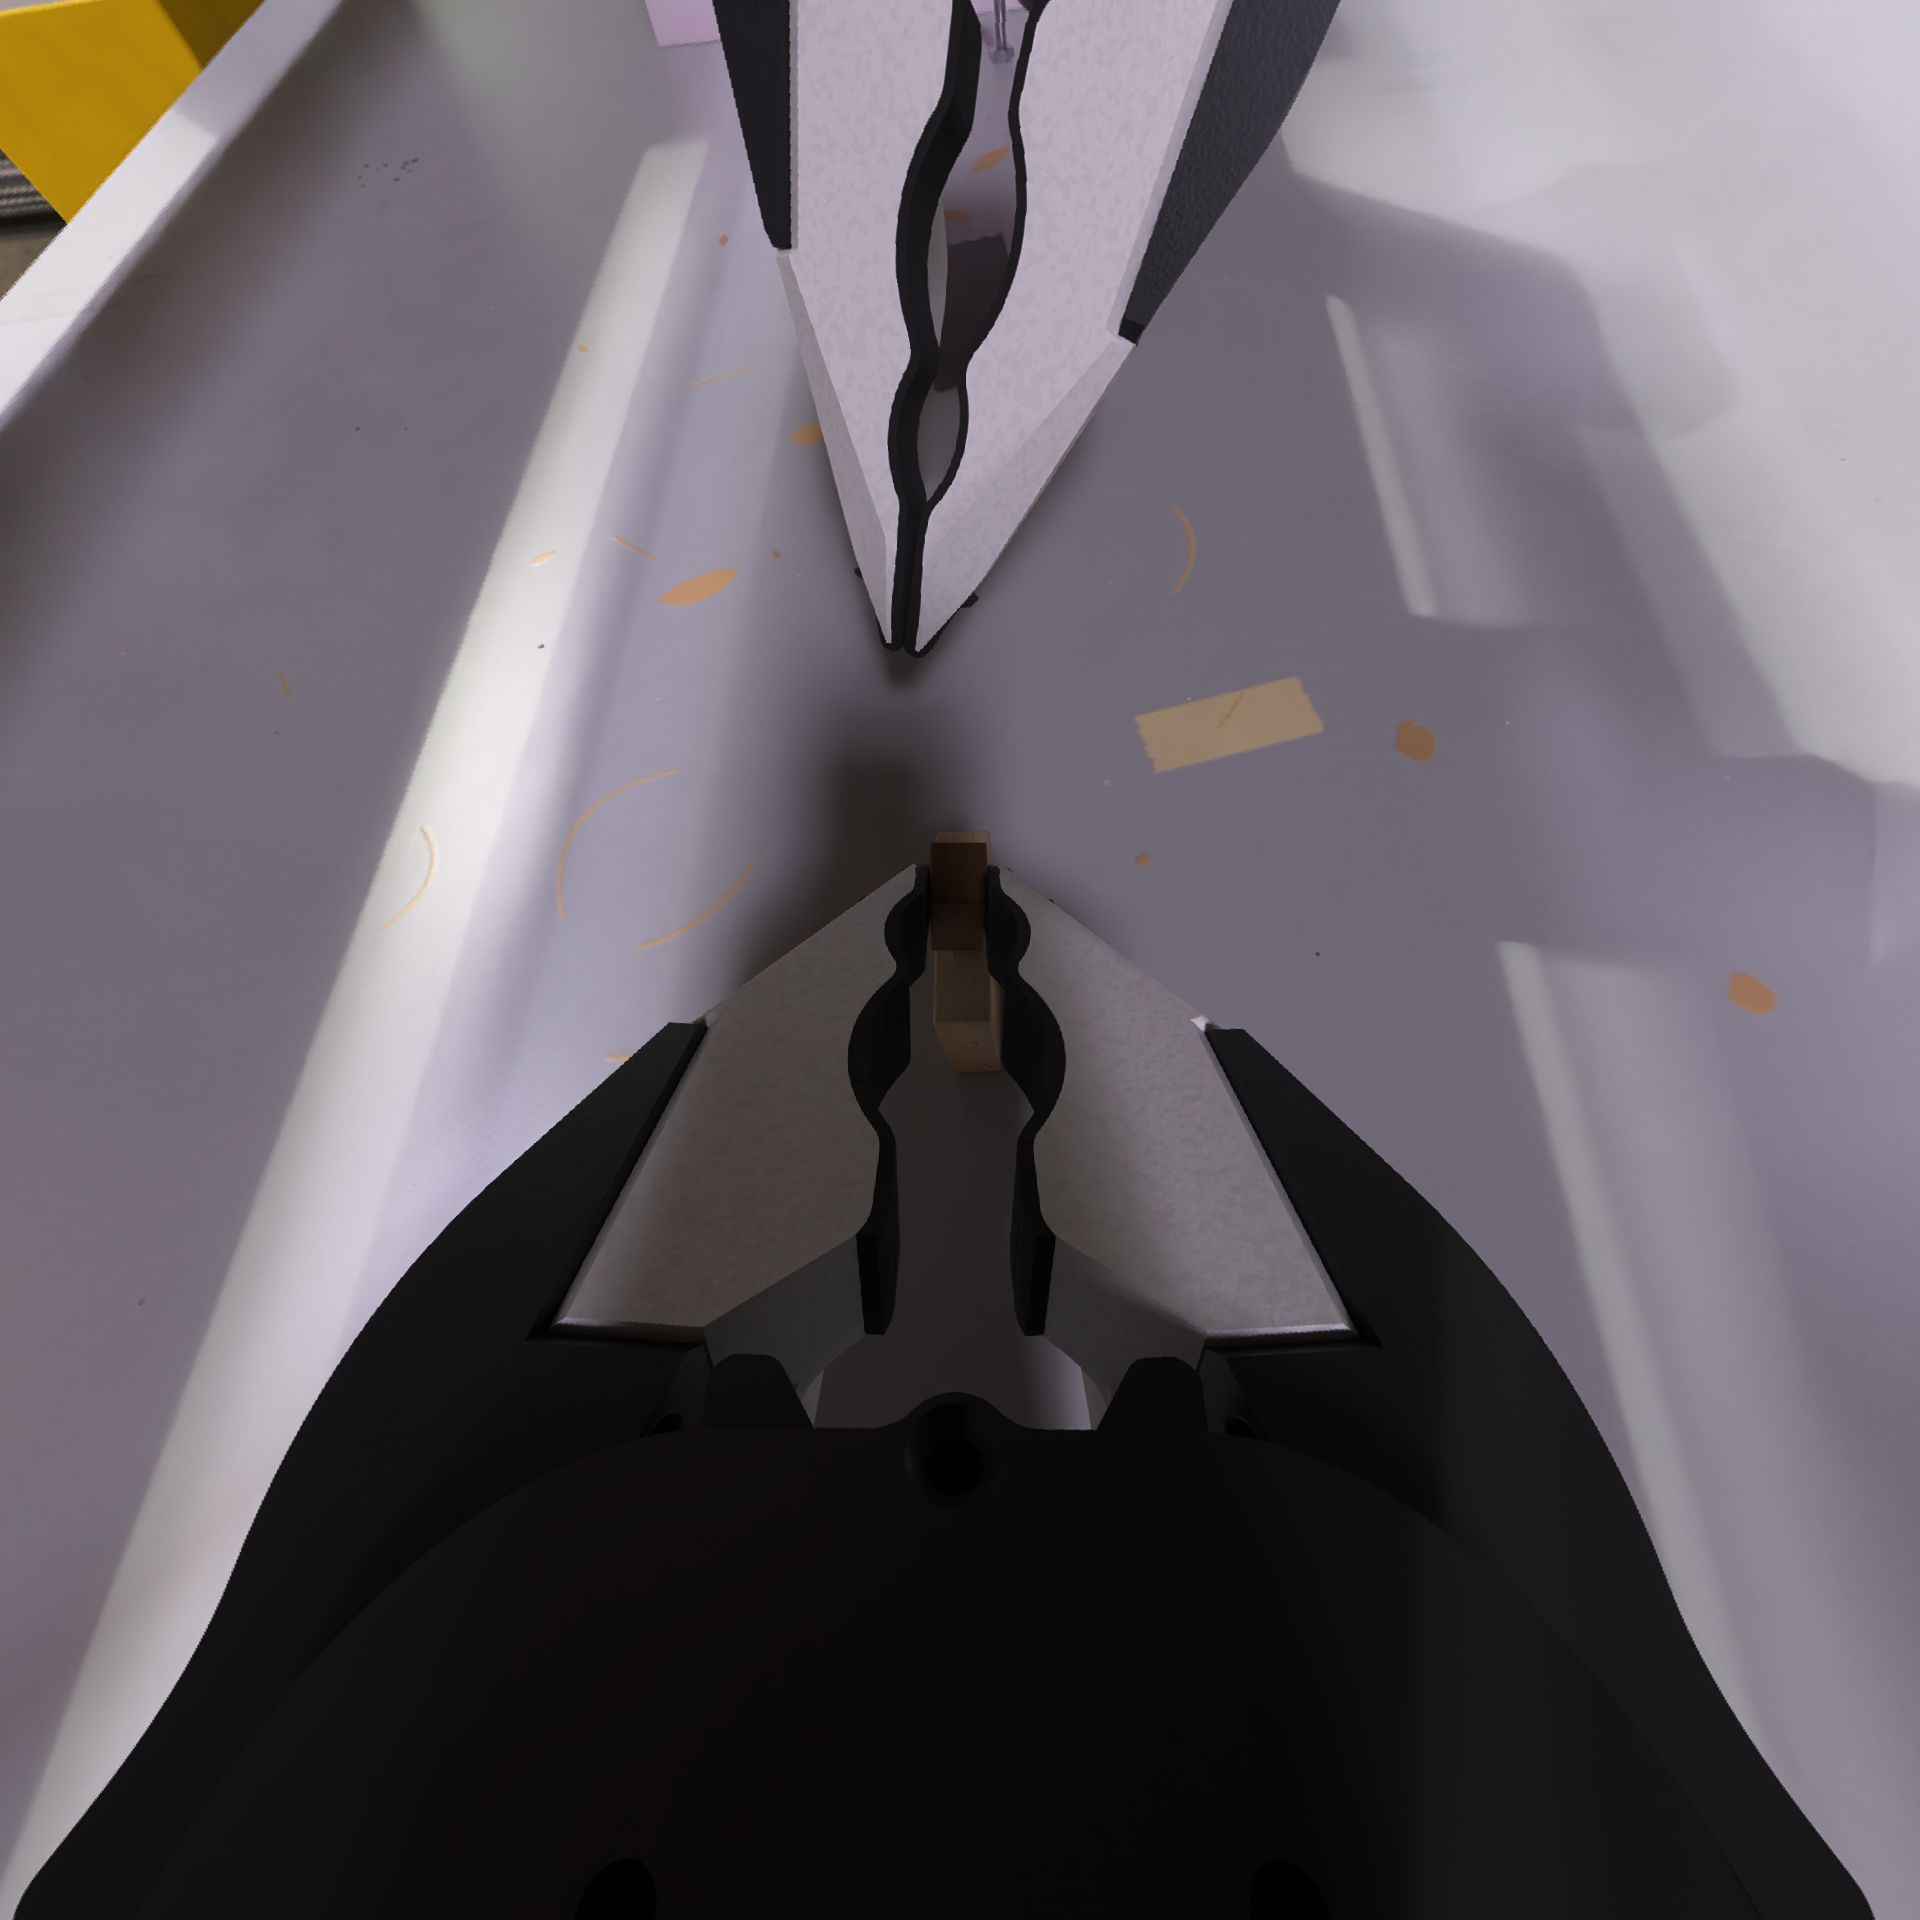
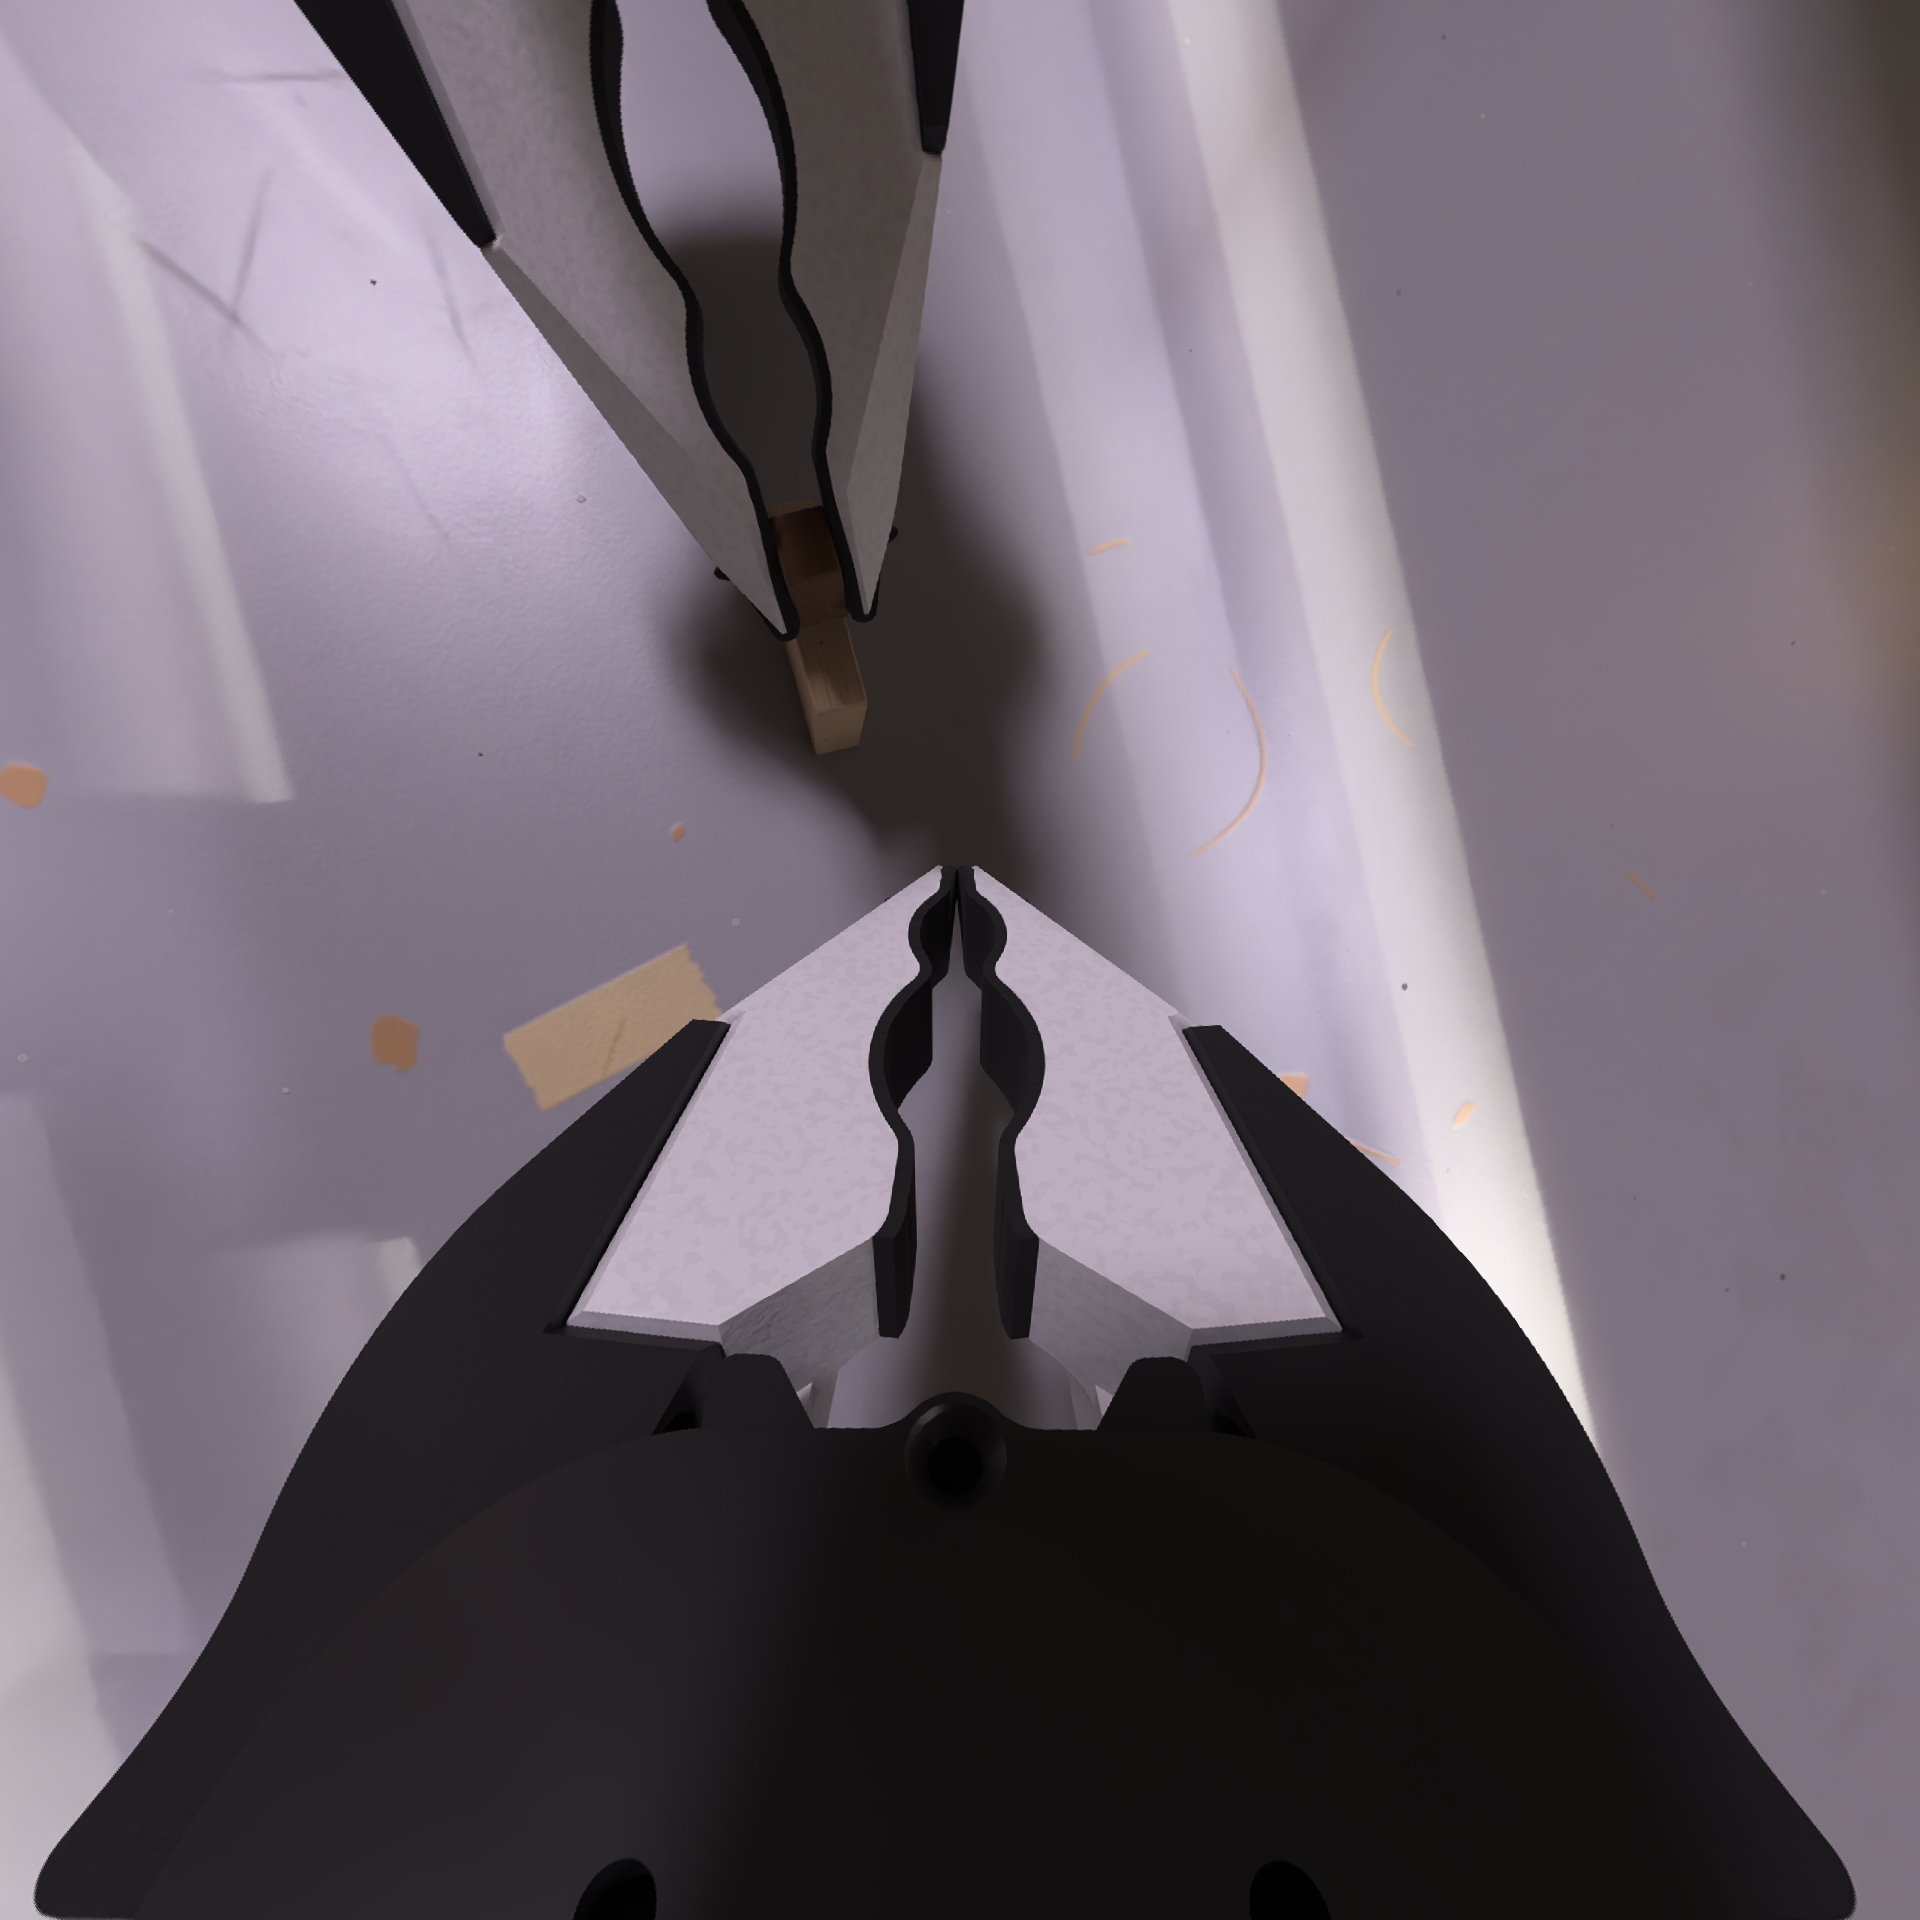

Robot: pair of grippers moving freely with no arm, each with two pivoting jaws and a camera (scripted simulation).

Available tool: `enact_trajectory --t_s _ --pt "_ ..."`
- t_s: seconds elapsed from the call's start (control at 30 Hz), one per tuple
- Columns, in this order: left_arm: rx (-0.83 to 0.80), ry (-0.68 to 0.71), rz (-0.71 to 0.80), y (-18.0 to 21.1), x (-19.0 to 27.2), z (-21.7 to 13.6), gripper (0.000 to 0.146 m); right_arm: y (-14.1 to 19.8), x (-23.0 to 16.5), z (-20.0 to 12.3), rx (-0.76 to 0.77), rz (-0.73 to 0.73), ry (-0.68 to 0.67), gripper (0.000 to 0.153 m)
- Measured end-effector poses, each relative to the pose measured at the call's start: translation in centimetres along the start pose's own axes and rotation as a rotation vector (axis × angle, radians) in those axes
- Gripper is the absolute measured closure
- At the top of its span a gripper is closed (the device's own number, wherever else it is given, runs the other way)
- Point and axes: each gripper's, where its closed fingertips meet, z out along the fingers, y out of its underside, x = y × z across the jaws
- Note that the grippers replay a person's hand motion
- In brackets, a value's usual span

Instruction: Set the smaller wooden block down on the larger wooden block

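My left gripper [image 1: 956, 878] is shut on a wooden block [image 1: 957, 902] that looks dark brown in the shade between its fingertips. A paler length of wood [image 1: 968, 1013] runs back between the fingers. In the right wrist view the left gripper [image 2: 821, 618] comes down from the top, with wood between its tips [image 2: 798, 545] and a pale wooden end [image 2: 828, 691] sticking out below them. I cannot tell whether this is one block or two stacked. My right gripper [image 2: 956, 875] is shut and empty, facing the left one; it also shows in the left wrist view [image 1: 904, 644].
The grey table top [image 1: 416, 1039] bears a strip of tan tape [image 1: 1229, 722], also in the right wrist view [image 2: 613, 1023], plus tan spots and curved marks. A raised white rim [image 1: 156, 208] and a yellow object [image 1: 83, 83] lie at the far left.
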Motion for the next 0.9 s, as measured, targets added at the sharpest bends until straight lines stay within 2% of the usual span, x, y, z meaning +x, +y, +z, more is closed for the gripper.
enact_trajectory --t_s 0.3,0.9 --pt "0.004 -0.024 0.011 -0.04 0.14 0.04 0.136 0.18 -0.14 0.04 -0.086 -0.125 -0.042 0.153" --pt "-0.002 -0.010 0.003 -0.05 0.22 0.10 0.136 0.25 -0.42 0.01 -0.145 -0.260 -0.106 0.153"
